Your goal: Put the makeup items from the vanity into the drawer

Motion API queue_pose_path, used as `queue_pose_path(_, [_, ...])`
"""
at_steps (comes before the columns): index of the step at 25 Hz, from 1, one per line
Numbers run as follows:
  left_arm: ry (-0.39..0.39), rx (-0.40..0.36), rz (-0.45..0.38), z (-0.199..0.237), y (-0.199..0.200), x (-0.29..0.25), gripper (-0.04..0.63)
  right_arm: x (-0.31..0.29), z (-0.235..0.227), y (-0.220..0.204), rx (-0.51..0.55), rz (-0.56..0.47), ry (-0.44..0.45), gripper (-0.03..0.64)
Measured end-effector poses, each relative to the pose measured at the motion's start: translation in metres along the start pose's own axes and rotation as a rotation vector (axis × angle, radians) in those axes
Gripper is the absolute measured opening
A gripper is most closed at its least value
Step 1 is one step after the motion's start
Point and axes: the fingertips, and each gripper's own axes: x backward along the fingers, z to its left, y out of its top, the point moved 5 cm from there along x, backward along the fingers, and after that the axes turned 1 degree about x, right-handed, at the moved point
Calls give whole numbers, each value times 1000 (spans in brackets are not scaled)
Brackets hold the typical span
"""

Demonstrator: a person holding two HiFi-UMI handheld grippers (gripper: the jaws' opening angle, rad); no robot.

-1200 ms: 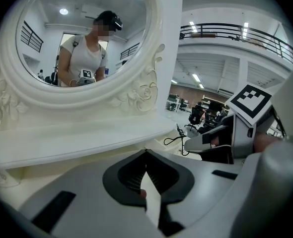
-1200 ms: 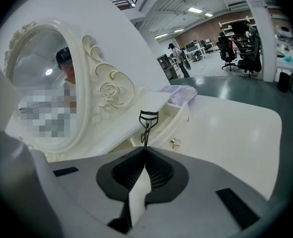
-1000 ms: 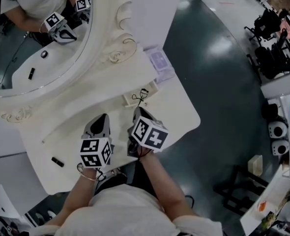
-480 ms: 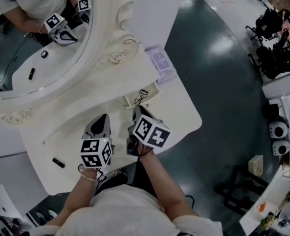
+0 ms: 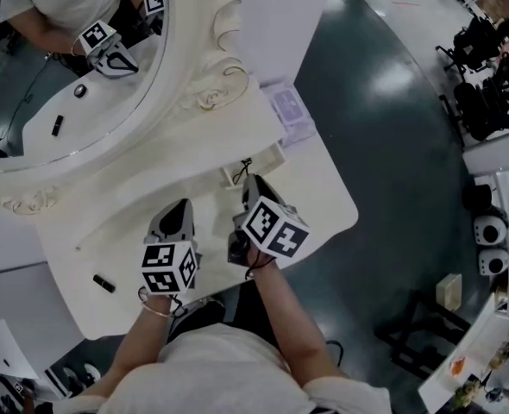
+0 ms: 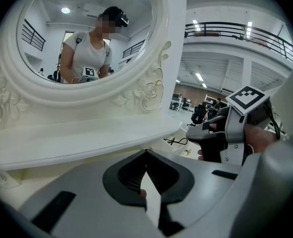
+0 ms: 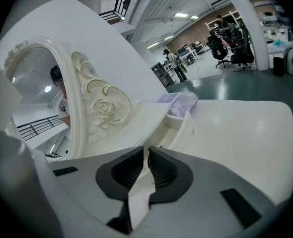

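Both claws together, empty. The right claw (image 5: 249, 185) sits at open drawer (image 5: 270, 155), probably poking curler (image 5: 240, 172) inside; left claw (image 5: 180, 211) hovers over tabletop (image 5: 315, 197).

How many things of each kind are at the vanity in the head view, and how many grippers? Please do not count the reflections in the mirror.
Black tube: 1
Eyelash curler: 1
Lavender box: 1
Grippers: 2 (left gripper, right gripper)
Total: 5
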Motion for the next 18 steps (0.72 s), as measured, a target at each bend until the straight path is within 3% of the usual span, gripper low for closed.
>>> queue_pose_path(18, [2, 15, -6, 2, -6, 7, 3, 12, -8, -7, 26, 11, -44, 25])
